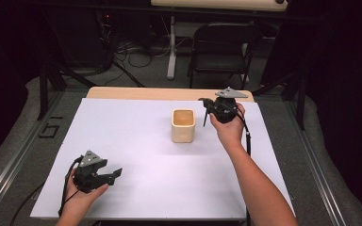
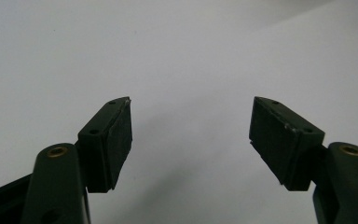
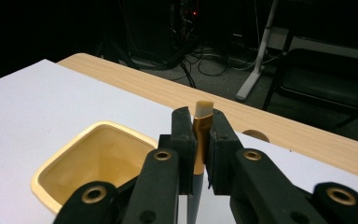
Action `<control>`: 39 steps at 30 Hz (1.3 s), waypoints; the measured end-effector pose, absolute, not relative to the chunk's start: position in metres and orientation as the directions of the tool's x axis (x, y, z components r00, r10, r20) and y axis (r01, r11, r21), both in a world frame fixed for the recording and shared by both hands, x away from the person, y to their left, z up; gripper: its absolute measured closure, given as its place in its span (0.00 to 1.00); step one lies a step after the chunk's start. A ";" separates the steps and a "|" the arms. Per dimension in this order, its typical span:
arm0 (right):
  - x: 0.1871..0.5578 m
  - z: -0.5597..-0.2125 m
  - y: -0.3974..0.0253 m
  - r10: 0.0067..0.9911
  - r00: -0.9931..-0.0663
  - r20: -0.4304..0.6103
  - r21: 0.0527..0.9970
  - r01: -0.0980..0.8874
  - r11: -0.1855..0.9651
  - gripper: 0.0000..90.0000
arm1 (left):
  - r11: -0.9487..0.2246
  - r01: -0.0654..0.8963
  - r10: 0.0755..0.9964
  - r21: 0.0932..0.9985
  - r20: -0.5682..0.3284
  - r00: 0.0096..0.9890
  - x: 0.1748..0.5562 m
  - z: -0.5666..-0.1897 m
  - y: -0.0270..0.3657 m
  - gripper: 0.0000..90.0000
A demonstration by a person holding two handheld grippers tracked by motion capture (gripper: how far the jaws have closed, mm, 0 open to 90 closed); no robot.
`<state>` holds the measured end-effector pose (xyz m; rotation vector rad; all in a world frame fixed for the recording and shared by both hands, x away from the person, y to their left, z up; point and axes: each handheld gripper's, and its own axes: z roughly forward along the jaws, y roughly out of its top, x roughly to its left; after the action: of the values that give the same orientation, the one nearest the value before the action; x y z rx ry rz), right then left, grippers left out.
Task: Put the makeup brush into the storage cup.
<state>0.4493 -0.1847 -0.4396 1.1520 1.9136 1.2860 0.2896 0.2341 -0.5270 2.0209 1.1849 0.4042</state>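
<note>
Clamped at its gold ferrule in the right gripper (image 3: 199, 154), the light, slim makeup brush (image 3: 202, 122) seems stiff yet slippery, hanging at 3 o'clock of the cream cup (image 1: 183, 125); the left gripper (image 2: 191, 140) is held with jaws apart.

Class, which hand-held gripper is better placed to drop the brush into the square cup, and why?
The right hand-held gripper: it is shut on the brush, just beside the cup. The left hand-held gripper is open, holds nothing, and sits near the table's front edge.

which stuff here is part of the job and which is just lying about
In the job:
- brush, clamped in the right gripper
- yellow cup beside it

Not in it:
- left gripper, open over the white sheet
- black chair behind the table
- floor cables
</note>
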 end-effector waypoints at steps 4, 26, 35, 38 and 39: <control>0.452 -0.443 -0.183 0.884 -0.468 0.022 0.921 0.354 0.165 0.93 | -0.299 0.612 0.845 0.732 -0.094 0.526 0.289 -0.527 0.235 0.34; 0.444 -0.396 -0.167 0.868 -0.497 -0.019 0.937 0.294 0.189 0.93 | -0.301 0.610 0.842 0.733 -0.096 0.531 0.288 -0.527 0.233 0.34; 0.436 -0.380 -0.148 0.845 -0.535 -0.031 0.944 0.262 0.201 0.93 | -0.301 0.610 0.842 0.733 -0.096 0.530 0.288 -0.527 0.233 0.34; 0.436 -0.382 -0.142 0.838 -0.544 -0.035 0.941 0.265 0.211 0.93 | -0.301 0.609 0.842 0.733 -0.095 0.531 0.288 -0.527 0.233 0.34; 0.437 -0.383 -0.140 0.837 -0.546 -0.033 0.941 0.265 0.210 0.93 | -0.301 0.609 0.842 0.734 -0.096 0.531 0.288 -0.528 0.233 0.34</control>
<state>0.4368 -0.1402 -0.3832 1.0178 1.9332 1.3367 0.2883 0.2330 -0.5275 2.0266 1.1747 0.3997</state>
